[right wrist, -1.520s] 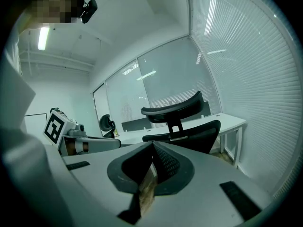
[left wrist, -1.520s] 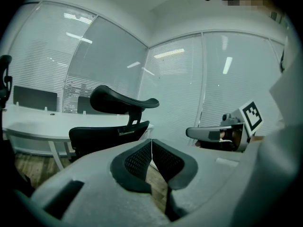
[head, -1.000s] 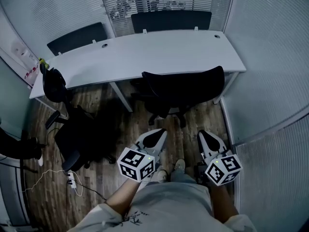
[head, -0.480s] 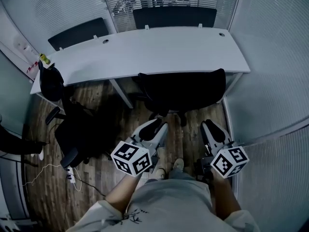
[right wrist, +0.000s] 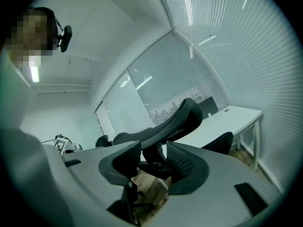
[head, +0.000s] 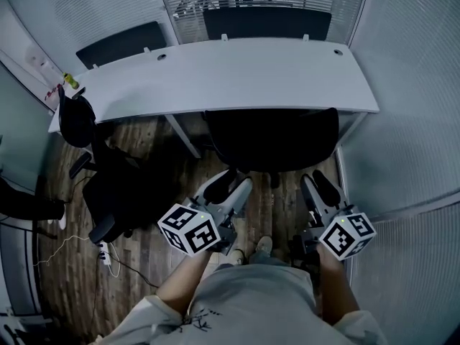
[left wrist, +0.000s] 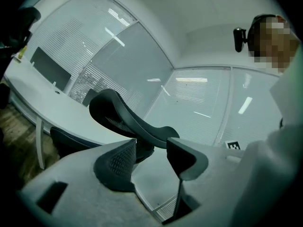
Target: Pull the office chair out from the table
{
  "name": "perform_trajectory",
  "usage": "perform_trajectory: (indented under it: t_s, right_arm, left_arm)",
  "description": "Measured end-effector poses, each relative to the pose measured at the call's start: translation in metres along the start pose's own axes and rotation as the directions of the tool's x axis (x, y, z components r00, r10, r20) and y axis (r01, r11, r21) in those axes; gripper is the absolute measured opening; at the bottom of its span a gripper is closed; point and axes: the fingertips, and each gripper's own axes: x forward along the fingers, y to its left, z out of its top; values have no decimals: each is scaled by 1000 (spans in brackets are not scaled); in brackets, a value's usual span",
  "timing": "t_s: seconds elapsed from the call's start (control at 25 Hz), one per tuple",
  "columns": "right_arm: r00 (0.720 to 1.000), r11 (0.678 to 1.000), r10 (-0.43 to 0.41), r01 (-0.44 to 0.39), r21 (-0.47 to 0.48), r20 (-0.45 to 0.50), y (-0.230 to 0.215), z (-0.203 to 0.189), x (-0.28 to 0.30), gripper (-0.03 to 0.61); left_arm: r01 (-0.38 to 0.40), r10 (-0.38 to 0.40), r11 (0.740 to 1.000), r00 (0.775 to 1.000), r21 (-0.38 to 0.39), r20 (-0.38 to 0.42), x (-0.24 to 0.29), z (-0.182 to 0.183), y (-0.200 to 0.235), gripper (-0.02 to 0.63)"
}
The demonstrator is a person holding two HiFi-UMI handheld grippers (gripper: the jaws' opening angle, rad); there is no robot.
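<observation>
White laminate spans the upper half of the head view. The table (head: 237,74) is a long bowed top running nearly wall to wall, so anything parked at it can only come out toward the bottom of the frame. At centre frame, the office chair (head: 273,139) is not yet pulled out. Its seat is hidden under the top and its backrest (left wrist: 128,115) meets the near edge, the usual tidy parked position. At centre left a second chair (head: 108,200) stands out on the floor (head: 154,225), apparently set aside.

Just below the office chair, the left gripper (head: 236,180) and right gripper (head: 315,181) point level at it, one toward each end of the backrest, close but not touching. Both pairs of jaws have just been opening and stand wide. Each gripper view shows the backrest's top rim through the gap, beyond the tips, with nothing pressed between the pads. I judge this as readying a two-point hold, so the chair would come back straight rather than swing.

The table is smooth and matt, with round cable holes (head: 338,52) near its far edge. The backrest is black, seemingly mesh, a wide shell that curves along its rim. The floor is dark wood-grain plank. The gripper bodies are pale moulded plastic, and the pads (left wrist: 116,160) are black, cross-ribbed for friction and rounded at the tips. Each gripper carries a cube (head: 188,228) of square black-and-white markers.
</observation>
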Motion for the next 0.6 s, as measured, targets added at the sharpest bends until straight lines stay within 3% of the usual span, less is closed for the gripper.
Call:
perform_trajectory:
  t_s: [0.24, 0.6]
  right_arm:
    - [999, 998, 35, -35, 45, 2, -9, 7, 10, 152]
    - [997, 993, 74, -74, 90, -3, -28, 18, 34, 160]
  left_arm:
    - [5, -2, 996, 1000, -88, 31, 7, 6, 10, 216]
    - [-30, 38, 992, 997, -120, 64, 26, 15, 28, 216]
